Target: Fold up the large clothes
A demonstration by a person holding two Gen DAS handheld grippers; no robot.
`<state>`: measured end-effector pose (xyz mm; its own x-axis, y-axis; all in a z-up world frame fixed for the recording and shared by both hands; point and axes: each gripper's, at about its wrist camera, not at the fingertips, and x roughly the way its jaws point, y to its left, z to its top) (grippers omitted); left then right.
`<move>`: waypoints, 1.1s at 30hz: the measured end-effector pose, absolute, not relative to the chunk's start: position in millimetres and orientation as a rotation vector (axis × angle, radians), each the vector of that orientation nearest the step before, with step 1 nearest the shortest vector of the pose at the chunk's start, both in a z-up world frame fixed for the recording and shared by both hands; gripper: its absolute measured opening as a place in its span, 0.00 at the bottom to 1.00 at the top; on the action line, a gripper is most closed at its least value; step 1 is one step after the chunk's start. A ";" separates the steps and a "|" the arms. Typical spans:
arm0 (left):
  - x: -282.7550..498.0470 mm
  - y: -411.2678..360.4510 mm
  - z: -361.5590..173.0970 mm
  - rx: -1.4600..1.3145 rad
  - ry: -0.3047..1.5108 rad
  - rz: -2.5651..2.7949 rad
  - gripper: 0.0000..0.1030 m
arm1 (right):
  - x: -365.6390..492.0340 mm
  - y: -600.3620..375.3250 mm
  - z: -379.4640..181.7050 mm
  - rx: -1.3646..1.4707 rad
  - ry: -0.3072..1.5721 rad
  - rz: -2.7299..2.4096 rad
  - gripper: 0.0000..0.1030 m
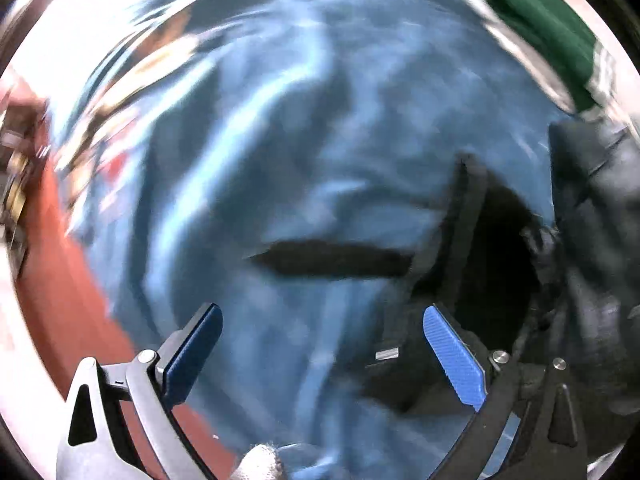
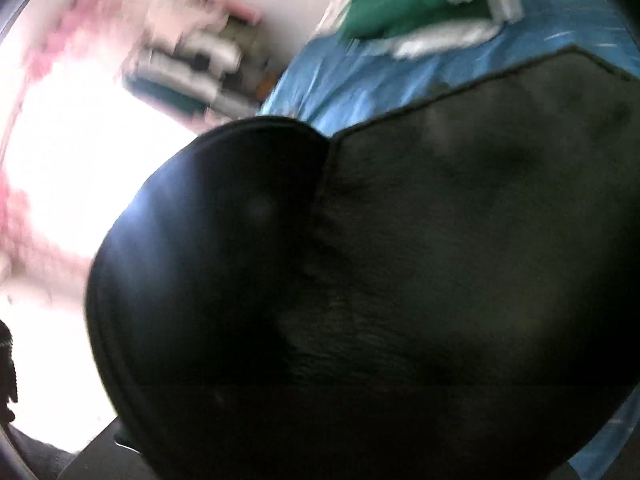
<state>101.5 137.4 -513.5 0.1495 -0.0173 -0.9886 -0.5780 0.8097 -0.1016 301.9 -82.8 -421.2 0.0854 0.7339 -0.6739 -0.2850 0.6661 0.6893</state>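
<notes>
The left gripper (image 1: 322,336) is hovering with its fingers (image 1: 454,360) spread wide, holding nothing. Ahead of and below them a blue sheet (image 1: 304,128) is lying rumpled, and the black garment (image 1: 592,208) is hanging off to the side of the bright blue finger, its dark folds reaching in just beside that fingertip. A green cloth (image 1: 548,32) is sitting well beyond the fingers, at the far edge of the sheet.

In the right wrist view the same black garment (image 2: 440,240) is filling nearly everything right in front of the lens. The right gripper's own fingers are not showing, so I cannot tell whether they are pinching the cloth or standing apart.

Both views are smearing with motion, which points to a quick swing. The risk, as I judge it, is the open left fingers closing on the sheet instead of the garment's edge, since the two are lying so near; the fold would then be dragging the bedding along and bunching crooked.
</notes>
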 end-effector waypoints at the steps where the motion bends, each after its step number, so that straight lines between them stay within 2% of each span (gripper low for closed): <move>1: 86.3 149.1 -514.6 -0.552 1.376 0.466 1.00 | 291.0 -61.7 -437.9 0.403 1.320 0.811 0.17; 5: 49.4 172.4 -512.3 -0.598 1.362 0.549 1.00 | 261.7 -0.9 -507.2 0.340 1.594 0.778 0.28; 6: 43.7 178.4 -508.1 -0.607 1.354 0.562 1.00 | 260.9 6.8 -515.2 0.340 1.635 0.761 0.37; 7: 37.5 183.4 -501.1 -0.618 1.340 0.570 1.00 | 261.7 12.0 -516.0 0.362 1.660 0.758 0.44; 8: 35.5 184.2 -493.2 -0.626 1.326 0.575 1.00 | 263.1 13.1 -511.7 0.387 1.670 0.773 0.59; 11: 27.1 192.2 -466.3 -0.636 1.272 0.583 1.00 | 259.7 6.6 -480.9 0.403 1.697 0.842 0.64; 13: 29.5 193.6 -454.3 -0.587 1.254 0.598 1.00 | 280.4 -4.9 -458.9 0.451 1.720 0.887 0.65; 16: 43.6 188.7 -433.8 -0.520 1.214 0.600 1.00 | 267.6 -34.2 -432.7 0.532 1.739 0.887 0.65; 19: 55.1 193.8 -431.2 -0.564 1.186 0.573 1.00 | 267.3 -66.2 -416.6 0.576 1.716 0.845 0.65; 22: 65.0 190.8 -430.9 -0.592 1.170 0.543 1.00 | 290.1 -89.5 -414.6 0.600 1.672 0.805 0.65; 26: 83.6 168.4 -440.1 -0.556 1.192 0.496 1.00 | 315.4 -117.6 -438.3 0.595 1.642 0.674 0.64; 28: 92.2 152.1 -452.8 -0.524 1.227 0.468 1.00 | 325.0 -120.7 -459.5 0.585 1.671 0.646 0.51; 29: 95.9 146.0 -458.8 -0.511 1.239 0.463 1.00 | 331.8 -112.1 -472.3 0.569 1.685 0.636 0.41; 33: 118.0 122.1 -490.6 -0.445 1.286 0.446 1.00 | 348.5 -74.4 -527.1 0.477 1.726 0.528 0.41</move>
<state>118.0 122.1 -490.6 0.2216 0.0680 -0.9728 -0.5490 0.8331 -0.0668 348.5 -74.4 -527.1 -0.2072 0.5761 -0.7907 0.0347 0.8121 0.5825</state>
